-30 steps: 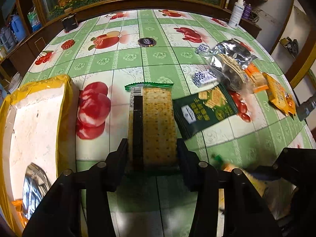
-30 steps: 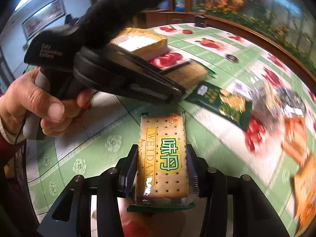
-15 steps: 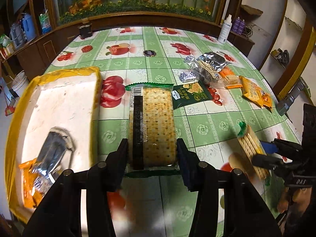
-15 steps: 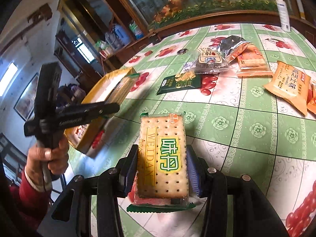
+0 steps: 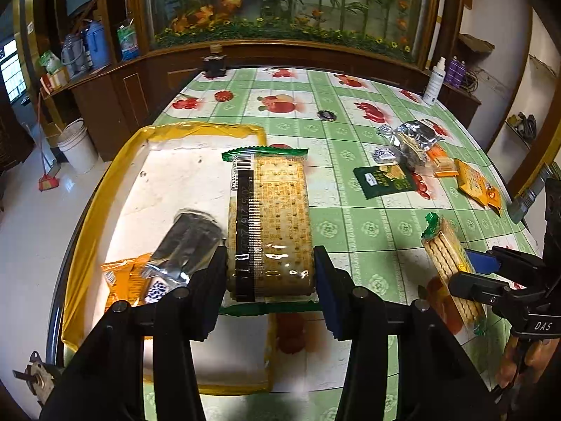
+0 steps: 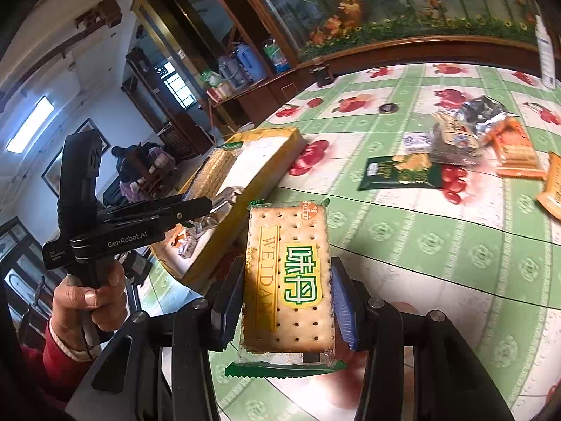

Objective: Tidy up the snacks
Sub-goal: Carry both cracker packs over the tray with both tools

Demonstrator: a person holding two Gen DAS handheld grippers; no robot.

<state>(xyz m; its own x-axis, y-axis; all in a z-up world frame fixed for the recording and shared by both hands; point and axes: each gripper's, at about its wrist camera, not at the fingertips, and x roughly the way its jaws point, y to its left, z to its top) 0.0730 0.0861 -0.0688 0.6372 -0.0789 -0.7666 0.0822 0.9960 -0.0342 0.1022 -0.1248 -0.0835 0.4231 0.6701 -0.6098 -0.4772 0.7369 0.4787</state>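
Observation:
My left gripper is shut on a cracker pack, back side up with barcode, held above the right edge of the yellow-rimmed white box. In that box lie a silver-black pouch and an orange packet. My right gripper is shut on a second cracker pack with a green and yellow label, held over the green tablecloth beside the box. The right gripper with its pack shows at the right of the left wrist view; the left gripper with its pack shows over the box in the right wrist view.
More snacks lie on the far right of the table: a dark green packet, a silver bag, orange packets. A white bottle stands at the back edge. A person's hand in a red sleeve holds the left gripper's handle. A white bucket sits on the floor.
The left gripper has carried its cracker pack leftward and up, from the tablecloth to above the box. The right gripper has lifted and rolled with its pack.

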